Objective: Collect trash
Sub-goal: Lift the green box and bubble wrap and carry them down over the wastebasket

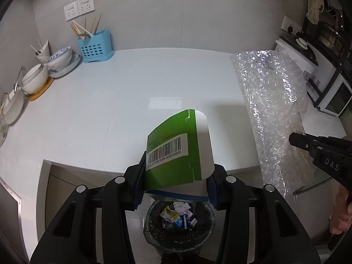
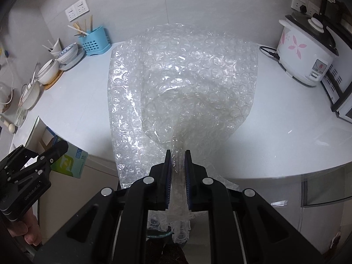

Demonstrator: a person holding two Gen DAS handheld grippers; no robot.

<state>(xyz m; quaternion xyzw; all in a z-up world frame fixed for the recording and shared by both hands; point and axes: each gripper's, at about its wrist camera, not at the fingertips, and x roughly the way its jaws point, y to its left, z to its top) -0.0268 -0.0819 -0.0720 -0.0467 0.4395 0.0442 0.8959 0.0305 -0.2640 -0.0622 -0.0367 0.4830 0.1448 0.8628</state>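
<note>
Left wrist view: the left gripper (image 1: 175, 189) has its jaws clamped on a green and white carton (image 1: 178, 151) with a barcode label, holding it tilted just past the front edge of the white worktop (image 1: 123, 101). Directly below it, on the floor, stands a trash bin (image 1: 179, 222) lined with a dark bag and partly filled with crumpled wrappers. At the right of this view the right gripper (image 1: 296, 139) grips a sheet of clear bubble wrap (image 1: 270, 114) that hangs over the worktop's right part, with a hand (image 1: 342, 211) behind it.

Right wrist view: the right gripper (image 2: 177, 154) has its blue-padded jaws pressed together on a twisted neck of the bubble wrap (image 2: 182, 83), which fans out wide above the worktop (image 2: 286, 132) and trails down over its front edge. At the lower left, the left gripper (image 2: 58, 148) holds the carton (image 2: 72, 160) beyond the worktop's front left corner, over the cabinet front.

In the back left corner of the worktop stand a blue utensil holder (image 1: 95, 46) with chopsticks and stacked bowls (image 1: 59, 60) along the left edge. Near the back right corner sits a white rice cooker (image 2: 305, 50) with pink flowers, next to a black and white appliance at the right edge.
</note>
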